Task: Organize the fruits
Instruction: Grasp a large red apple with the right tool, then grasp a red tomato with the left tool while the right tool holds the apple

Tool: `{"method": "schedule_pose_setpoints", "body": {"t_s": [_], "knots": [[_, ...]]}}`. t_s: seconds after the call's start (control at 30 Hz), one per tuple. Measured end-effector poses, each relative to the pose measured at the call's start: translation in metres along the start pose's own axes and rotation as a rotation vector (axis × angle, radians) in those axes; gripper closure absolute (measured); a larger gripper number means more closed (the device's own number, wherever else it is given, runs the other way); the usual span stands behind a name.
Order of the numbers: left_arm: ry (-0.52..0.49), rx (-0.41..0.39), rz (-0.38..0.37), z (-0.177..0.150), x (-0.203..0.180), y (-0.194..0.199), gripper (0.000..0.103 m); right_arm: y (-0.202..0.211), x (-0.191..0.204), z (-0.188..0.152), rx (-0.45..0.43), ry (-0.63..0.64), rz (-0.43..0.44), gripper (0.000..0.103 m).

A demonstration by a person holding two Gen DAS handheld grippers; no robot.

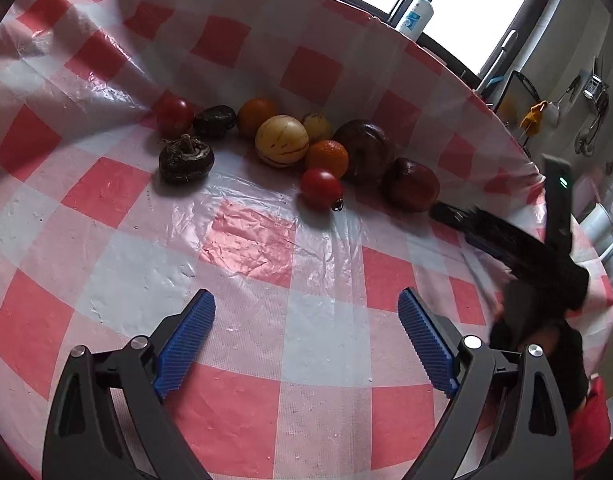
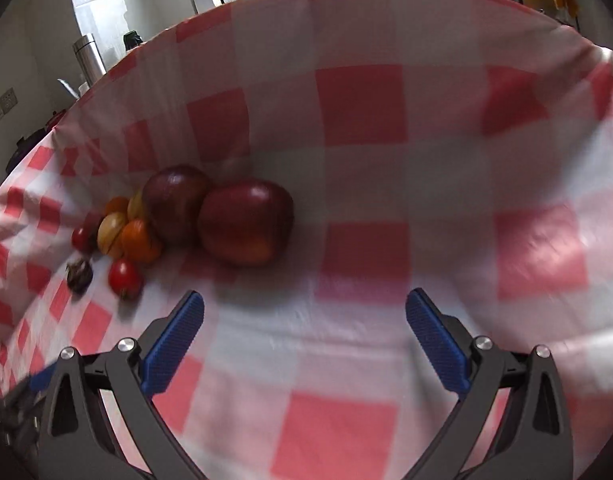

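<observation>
— Well, how are the jaws of the left gripper (image 1: 306, 334) seen?

— Spread wide, with nothing between the blue ribbed pads (image 1: 186, 338); only the red-and-white checked plastic cloth on the table (image 1: 250, 240) is framed by them. The cluster of mixed round fruits (image 1: 282, 148) is found well ahead of them.

— And the right gripper (image 2: 305, 338)?

— Released as well, nothing clasped. A large dark red glossy apple (image 2: 244, 222) is seen ahead and slightly left of its jaws, touching a second dark apple (image 2: 172, 200).
</observation>
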State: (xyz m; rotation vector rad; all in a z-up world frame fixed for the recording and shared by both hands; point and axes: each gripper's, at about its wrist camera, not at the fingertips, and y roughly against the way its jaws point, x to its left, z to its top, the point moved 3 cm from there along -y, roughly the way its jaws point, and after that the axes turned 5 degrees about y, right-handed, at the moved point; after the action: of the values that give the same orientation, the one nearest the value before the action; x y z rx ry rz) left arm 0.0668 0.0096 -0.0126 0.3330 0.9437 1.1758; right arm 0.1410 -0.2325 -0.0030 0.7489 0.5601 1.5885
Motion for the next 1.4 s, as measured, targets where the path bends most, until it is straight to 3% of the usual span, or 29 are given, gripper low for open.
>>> {"method": "schedule_pose_setpoints", "body": {"t_s": [0.1, 0.27, 0.4, 0.6, 0.63, 0.67, 0.7, 0.73, 0.87, 0.93, 1.07, 1.13, 1.23, 1.4], "knots": [[0.007, -0.003, -0.008, 0.0, 0.001, 0.0, 0.014, -0.024, 0.017, 0.016, 0.025, 0.018, -0.004, 0.002], [0.002, -0.004, 0.0, 0.0, -0.001, 0.0, 0.014, -0.044, 0.036, 0.027, 0.061, 0.043, -0.082, 0.002], [-0.001, -0.004, -0.003, -0.001, -0.001, 0.0, 0.012, -0.064, 0.037, 0.032, 0.141, 0.027, -0.174, 0.002], [0.012, -0.007, -0.02, -0.001, 0.001, 0.001, 0.012, -0.078, 0.044, 0.044, 0.148, 0.001, -0.263, 0.002], [0.017, -0.008, -0.027, -0.001, 0.002, 0.002, 0.012, -0.077, 0.044, 0.044, 0.141, -0.002, -0.257, 0.008], [0.022, -0.009, -0.033, -0.001, 0.002, 0.003, 0.012, -0.074, 0.045, 0.043, 0.124, -0.004, -0.243, 0.03], [0.03, -0.01, -0.045, 0.0, 0.004, 0.004, 0.012, -0.066, 0.046, 0.039, 0.104, 0.0, -0.23, 0.044], [0.041, -0.013, -0.058, 0.0, 0.006, 0.005, 0.012, -0.061, 0.044, 0.035, 0.091, 0.004, -0.239, 0.044], [0.071, -0.018, -0.099, 0.002, 0.01, 0.008, 0.012, -0.024, 0.026, 0.004, 0.077, -0.054, -0.115, 0.044], [0.069, -0.016, -0.095, 0.002, 0.009, 0.008, 0.012, 0.0, 0.018, -0.02, 0.066, -0.066, -0.047, 0.044], [0.05, -0.008, -0.069, 0.002, 0.005, 0.008, 0.012, 0.036, 0.013, -0.057, 0.049, -0.035, 0.003, 0.044], [0.021, 0.001, -0.028, 0.003, 0.0, 0.006, 0.012, 0.049, 0.01, -0.067, 0.029, -0.005, -0.011, 0.044], [-0.093, 0.045, 0.1, 0.004, -0.019, -0.005, 0.012, 0.049, 0.013, -0.069, 0.019, -0.005, -0.006, 0.044], [-0.124, 0.061, 0.161, 0.024, -0.039, -0.037, 0.012, 0.058, -0.01, -0.08, 0.032, -0.015, 0.022, 0.044]]}}
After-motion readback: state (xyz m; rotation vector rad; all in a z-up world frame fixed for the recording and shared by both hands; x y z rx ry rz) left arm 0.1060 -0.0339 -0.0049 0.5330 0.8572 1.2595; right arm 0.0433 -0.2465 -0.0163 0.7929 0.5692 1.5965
